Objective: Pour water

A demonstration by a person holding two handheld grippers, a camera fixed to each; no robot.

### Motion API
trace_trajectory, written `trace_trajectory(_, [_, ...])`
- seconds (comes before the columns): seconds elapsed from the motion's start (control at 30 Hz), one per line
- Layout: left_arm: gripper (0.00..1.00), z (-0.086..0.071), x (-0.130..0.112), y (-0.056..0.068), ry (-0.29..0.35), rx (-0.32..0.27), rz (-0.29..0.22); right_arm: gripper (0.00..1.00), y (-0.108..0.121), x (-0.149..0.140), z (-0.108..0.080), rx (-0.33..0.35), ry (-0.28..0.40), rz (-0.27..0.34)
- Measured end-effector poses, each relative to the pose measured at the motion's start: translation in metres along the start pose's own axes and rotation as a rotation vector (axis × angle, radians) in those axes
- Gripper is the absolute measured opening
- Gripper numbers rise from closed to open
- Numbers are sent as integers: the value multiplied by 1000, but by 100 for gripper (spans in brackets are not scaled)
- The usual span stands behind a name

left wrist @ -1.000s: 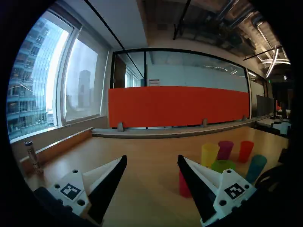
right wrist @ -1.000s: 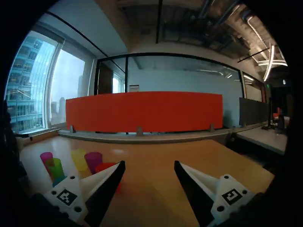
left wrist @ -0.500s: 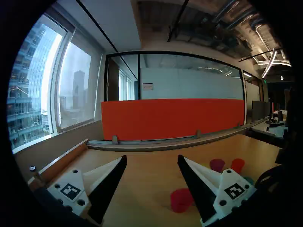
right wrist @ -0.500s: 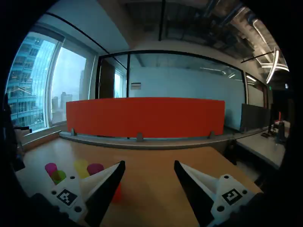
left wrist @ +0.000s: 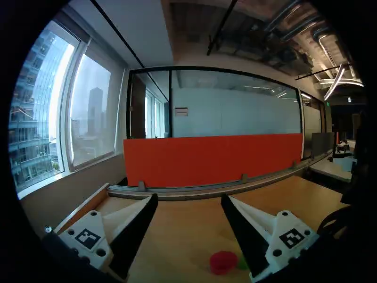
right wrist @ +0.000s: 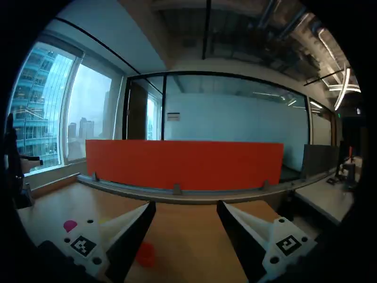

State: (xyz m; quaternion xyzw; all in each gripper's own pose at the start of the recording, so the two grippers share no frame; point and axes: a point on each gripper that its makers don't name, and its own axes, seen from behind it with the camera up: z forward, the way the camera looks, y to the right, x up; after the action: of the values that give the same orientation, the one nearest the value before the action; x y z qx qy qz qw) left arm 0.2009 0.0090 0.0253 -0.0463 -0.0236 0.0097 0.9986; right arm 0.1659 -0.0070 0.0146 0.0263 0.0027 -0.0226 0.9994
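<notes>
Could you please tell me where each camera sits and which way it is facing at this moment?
Left gripper view: rides on the left gripper above the wooden desk, facing the orange divider and glass wall, windows to its left; its own two open fingers show, a red cup low by the right one.
Right gripper view: rides on the right gripper, facing the same divider squarely; its own open fingers show, a red cup beside the left one.
Shared: desk, divider, windows, probably the same red cup.

Daylight from windows (left wrist: 47,118); ceiling (left wrist: 264,28) dim; fisheye-bent edges; sharp.
</notes>
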Motion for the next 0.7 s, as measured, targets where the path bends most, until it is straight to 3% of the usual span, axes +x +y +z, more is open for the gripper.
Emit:
trace_trajectory(0.17, [99,-2,17,-1,-5,-13,2,100,-3,21,-3,10,15,-13])
trace_trajectory(0.37, [99,-5,24,4,-11,-48,-6,100,-7,26,-5,27,17,-9])
trace_trajectory(0.7, [99,-6,23,25,-16,-143,-1,100,-19,30,-9,130,25,21])
